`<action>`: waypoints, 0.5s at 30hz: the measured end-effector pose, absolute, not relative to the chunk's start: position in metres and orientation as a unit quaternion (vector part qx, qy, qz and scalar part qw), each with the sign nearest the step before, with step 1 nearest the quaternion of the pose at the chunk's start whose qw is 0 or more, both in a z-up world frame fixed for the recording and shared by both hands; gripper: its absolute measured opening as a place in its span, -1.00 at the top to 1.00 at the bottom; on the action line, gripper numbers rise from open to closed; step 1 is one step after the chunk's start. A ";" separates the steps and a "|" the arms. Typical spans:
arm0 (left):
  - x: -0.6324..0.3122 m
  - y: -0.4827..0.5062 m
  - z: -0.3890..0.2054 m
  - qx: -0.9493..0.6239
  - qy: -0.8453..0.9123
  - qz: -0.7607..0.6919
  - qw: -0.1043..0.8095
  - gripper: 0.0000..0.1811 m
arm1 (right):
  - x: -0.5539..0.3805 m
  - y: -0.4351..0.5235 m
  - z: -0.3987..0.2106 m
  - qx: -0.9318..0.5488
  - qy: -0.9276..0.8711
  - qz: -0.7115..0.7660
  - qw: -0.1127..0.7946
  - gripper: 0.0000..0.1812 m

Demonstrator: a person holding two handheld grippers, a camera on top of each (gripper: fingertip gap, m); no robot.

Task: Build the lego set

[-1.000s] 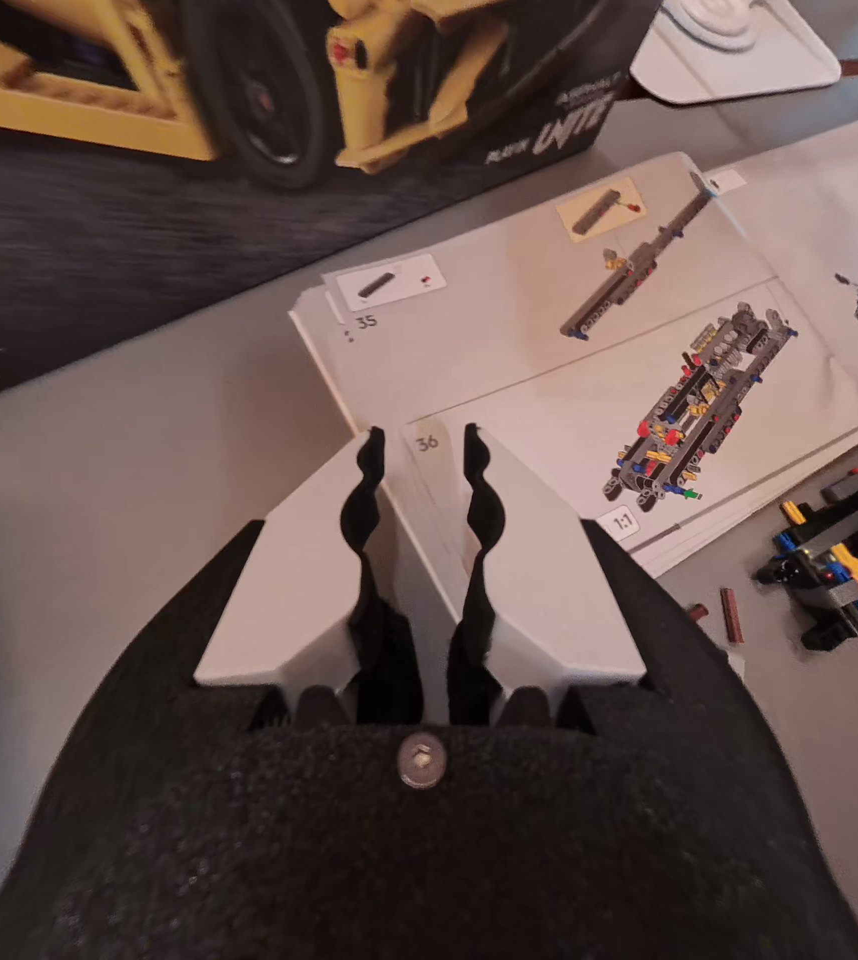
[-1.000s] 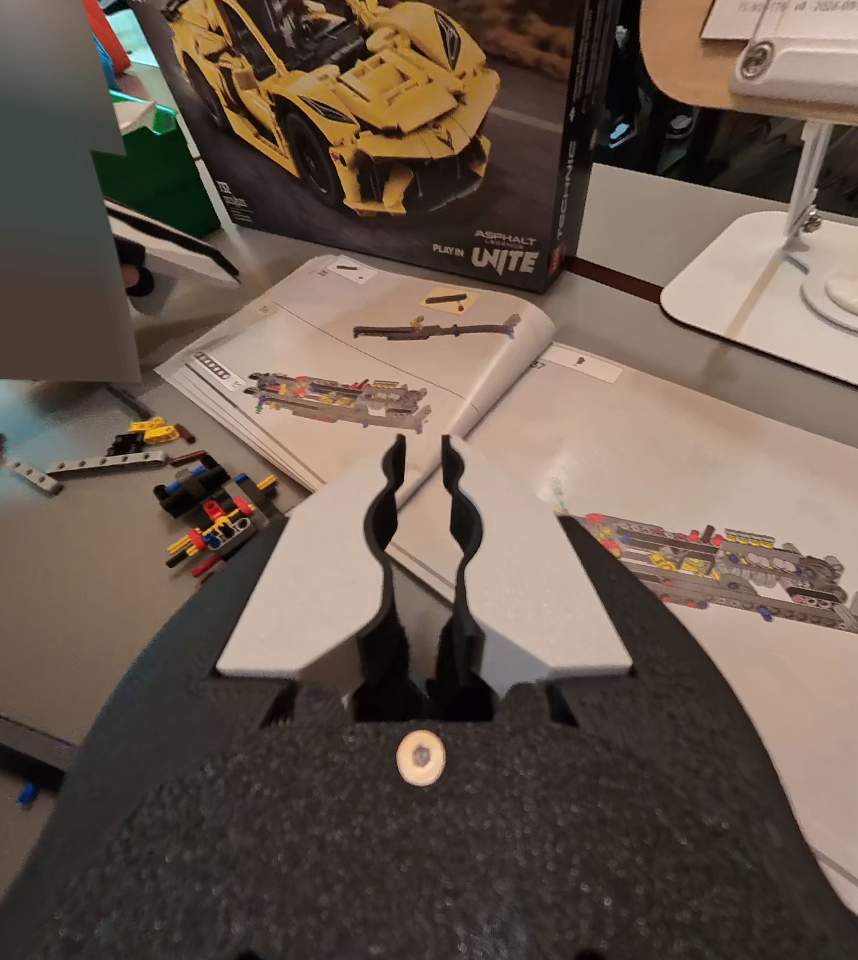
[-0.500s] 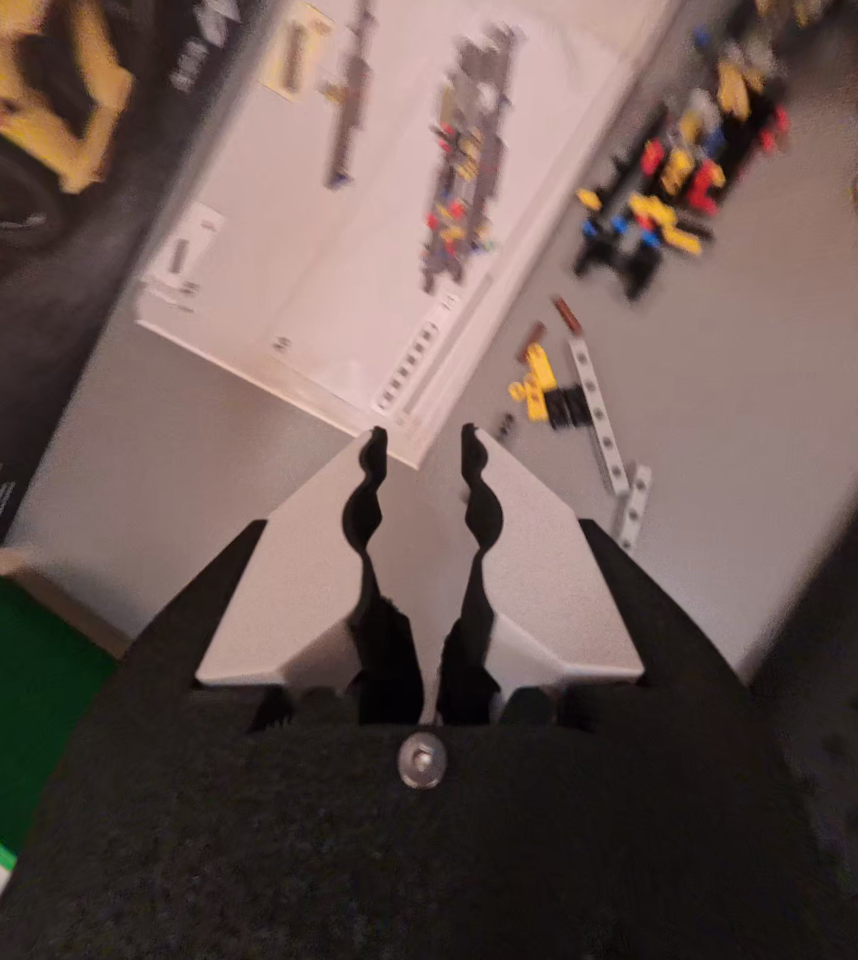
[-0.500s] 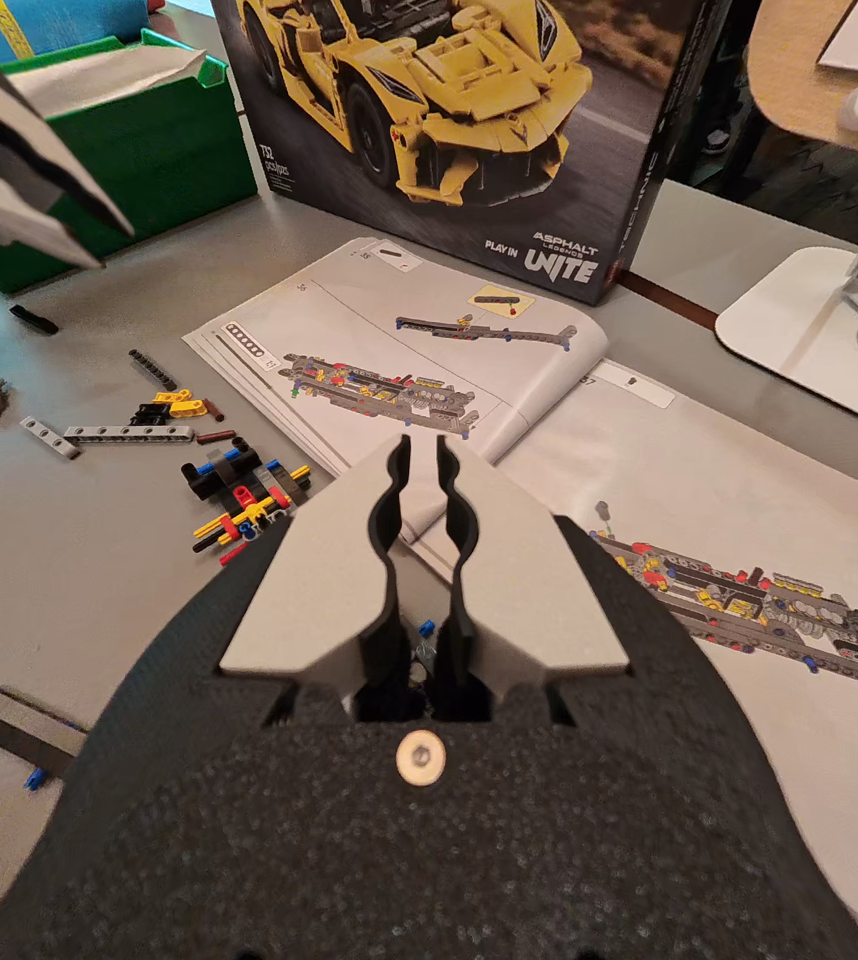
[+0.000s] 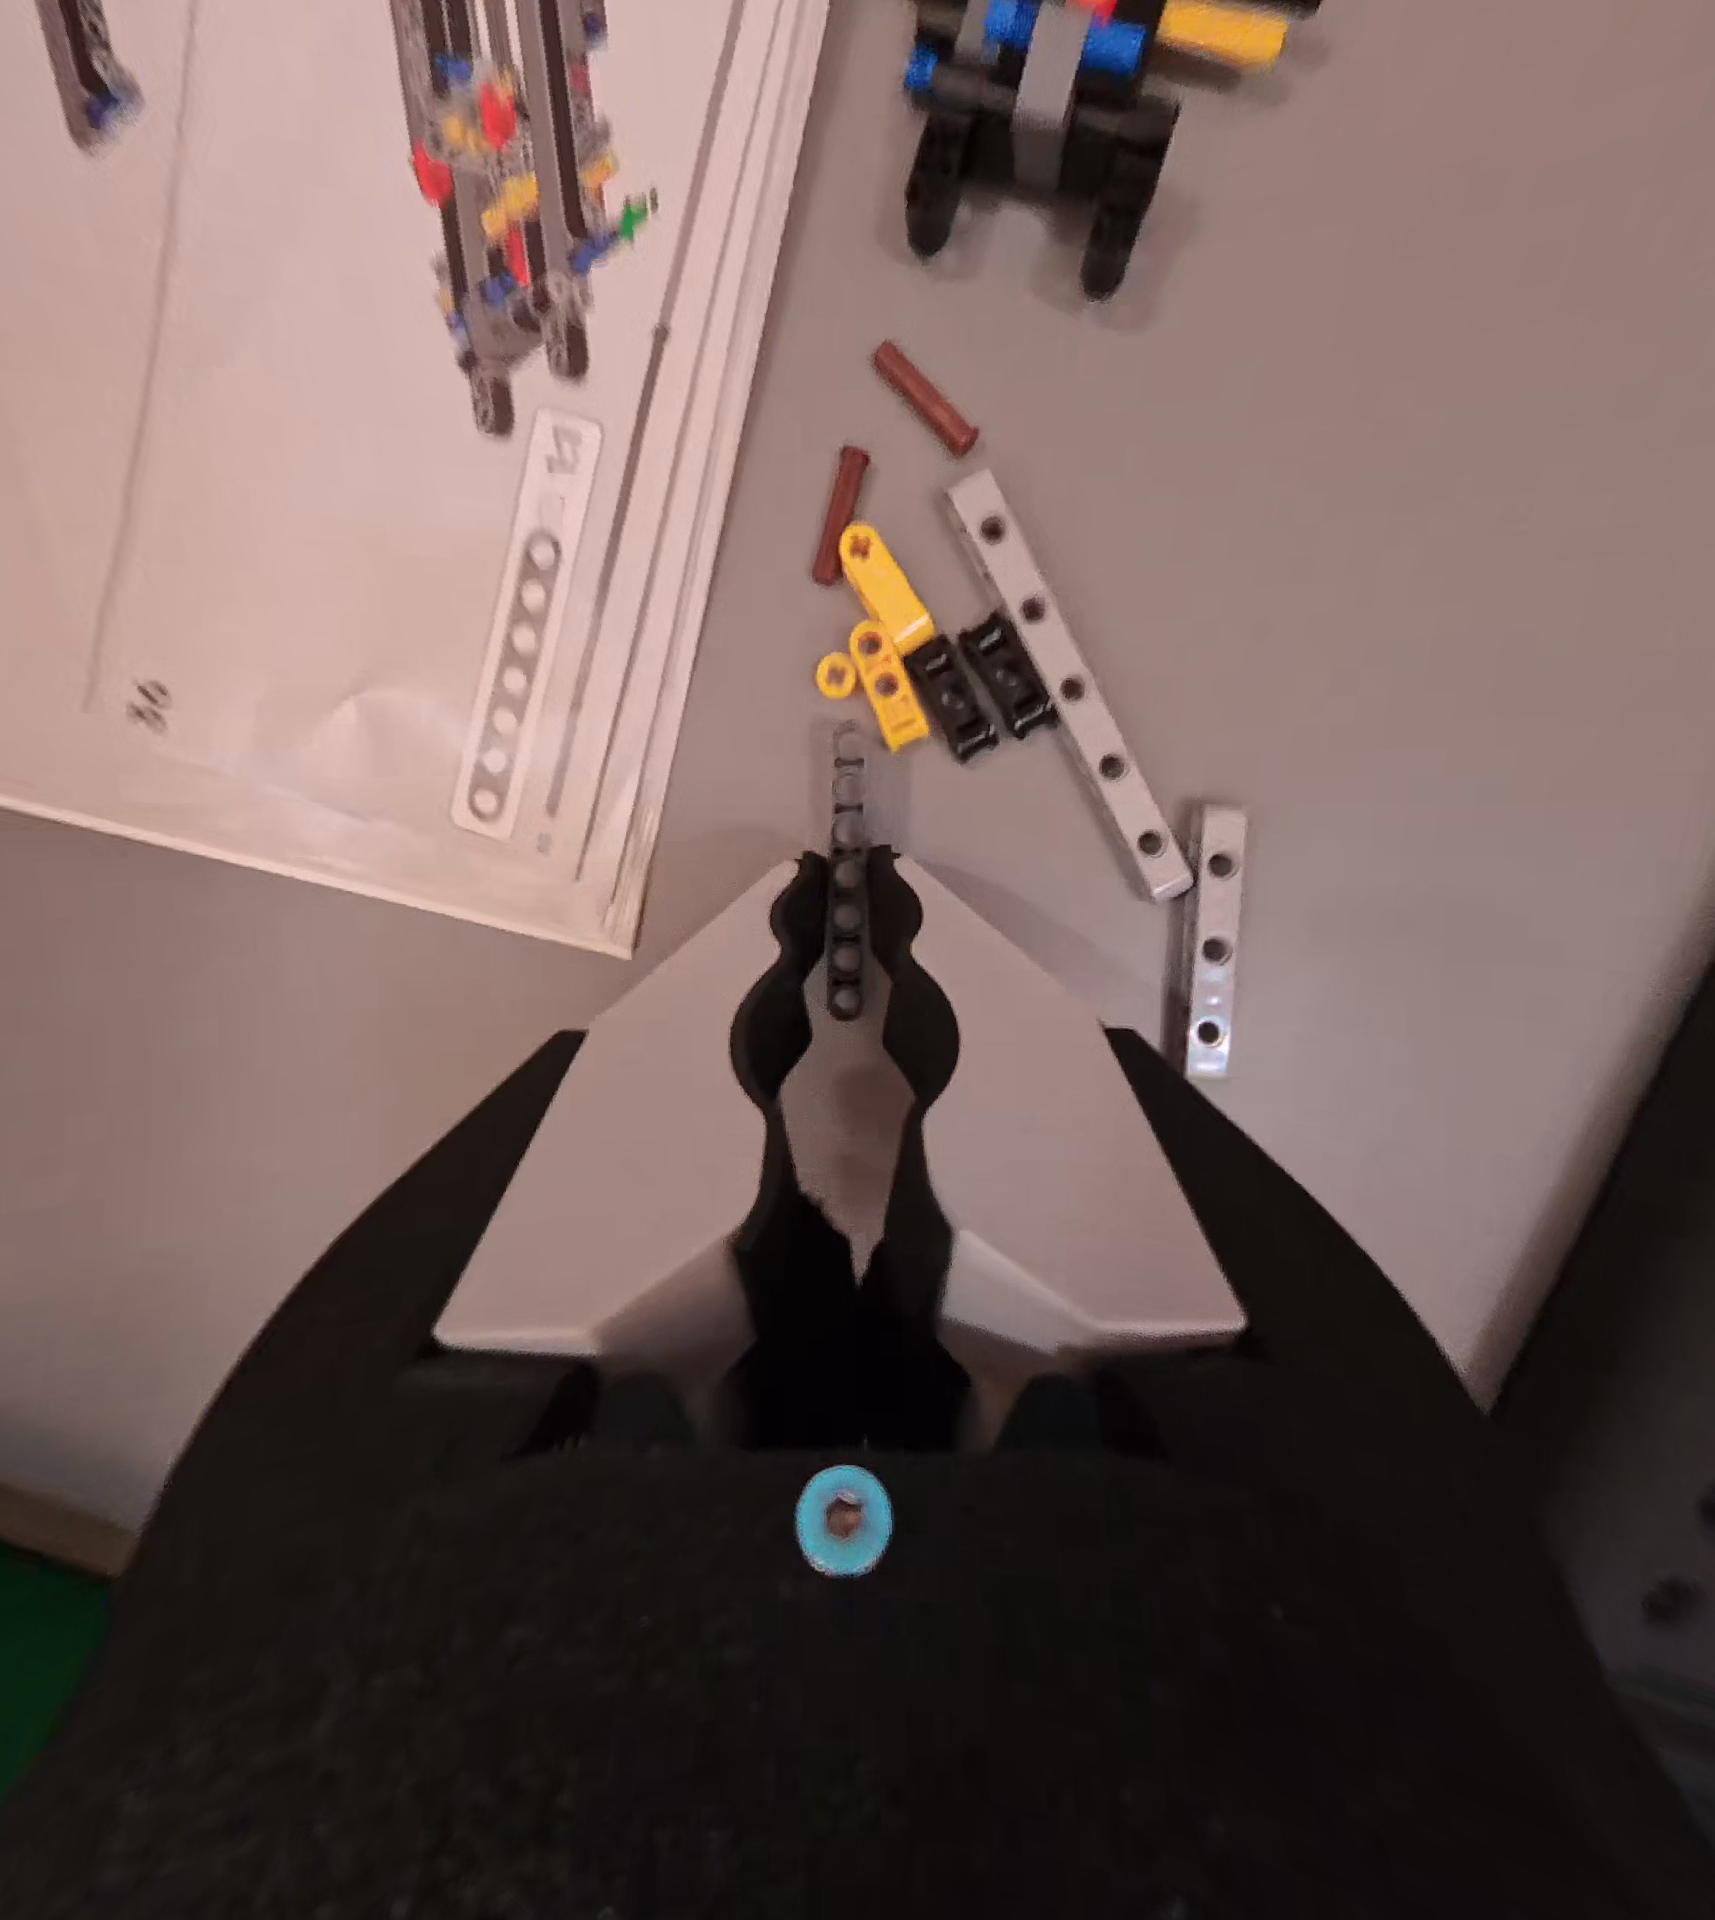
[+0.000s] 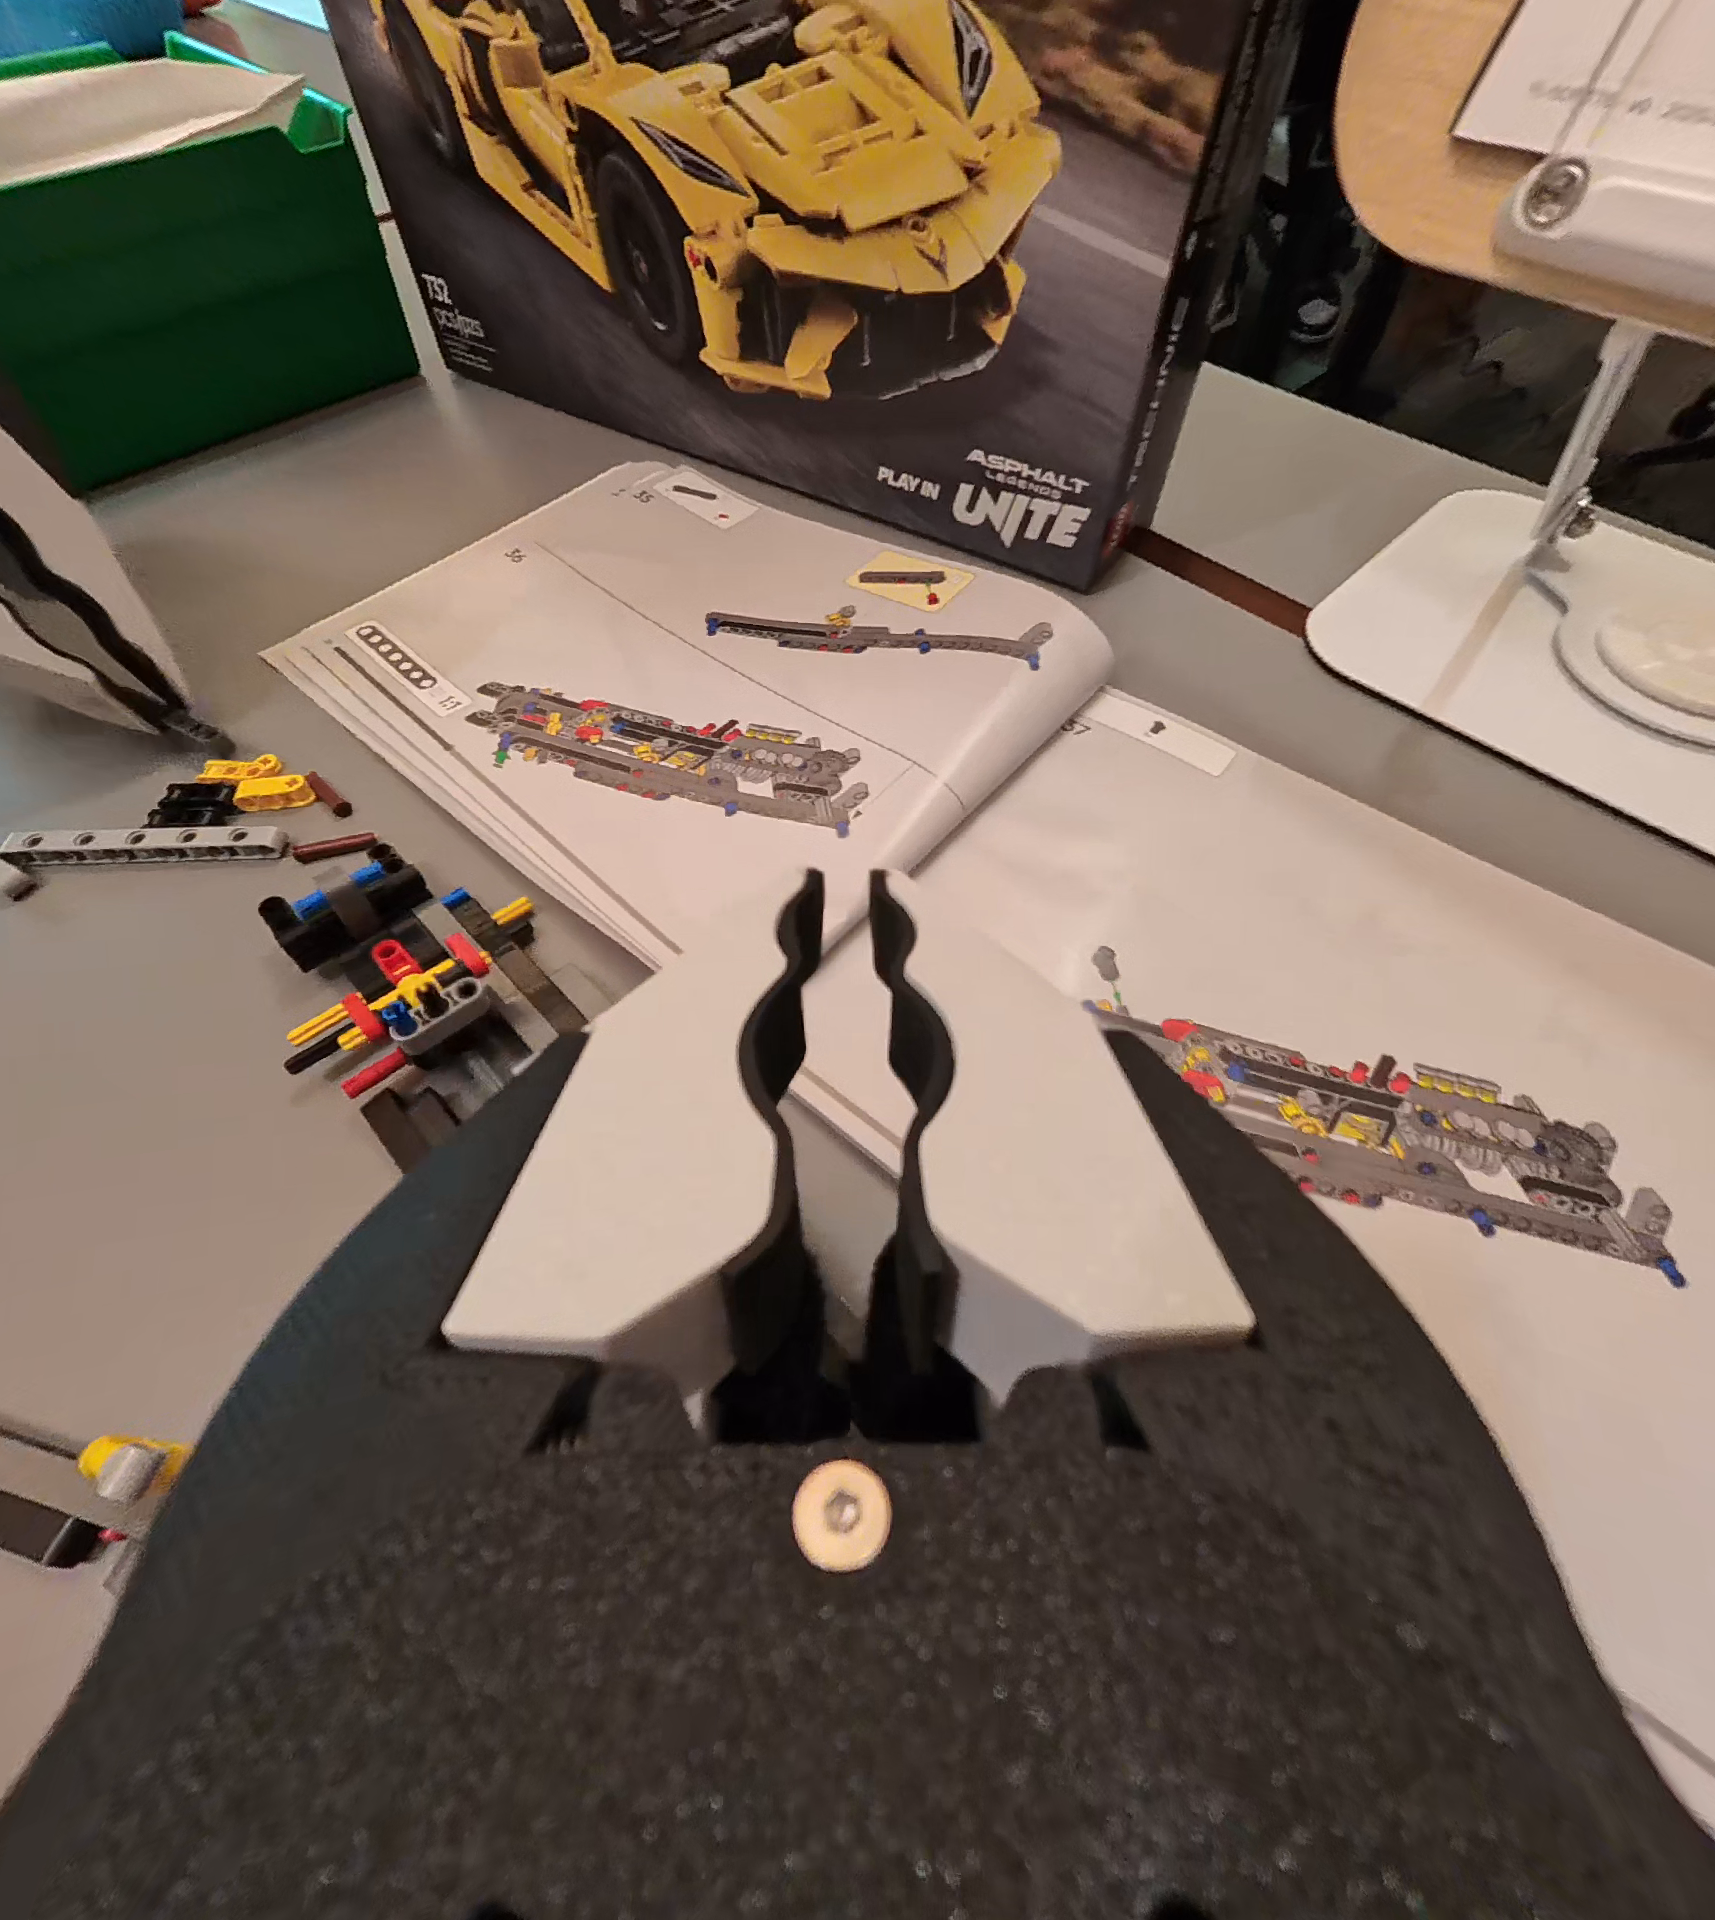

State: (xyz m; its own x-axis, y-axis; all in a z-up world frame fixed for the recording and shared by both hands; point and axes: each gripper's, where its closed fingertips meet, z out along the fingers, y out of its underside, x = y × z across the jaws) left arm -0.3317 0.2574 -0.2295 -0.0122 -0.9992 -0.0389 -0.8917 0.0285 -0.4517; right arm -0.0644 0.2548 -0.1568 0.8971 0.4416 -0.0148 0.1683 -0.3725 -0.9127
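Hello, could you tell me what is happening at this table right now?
A person is building a toy car set with a gripper in each hand. The left gripper is down over a thin black beam, which lies between its fingertips; whether it is gripped yet is unclear. Loose yellow, black and grey pieces lie just beyond it. The right gripper hangs empty, slightly open, above the open instruction booklet. The set's box stands behind it.

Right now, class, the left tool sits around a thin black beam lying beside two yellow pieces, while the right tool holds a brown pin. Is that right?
Not quite. The right tool holds nothing; the right wrist view shows an empty gap between its fingers. The left tool does sit around the black beam near the yellow pieces.
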 end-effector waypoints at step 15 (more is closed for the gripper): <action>-0.290 0.314 -0.225 -0.649 0.755 -0.076 0.058 0.94 | -0.055 0.253 -0.146 -0.809 -0.174 0.143 0.543 0.94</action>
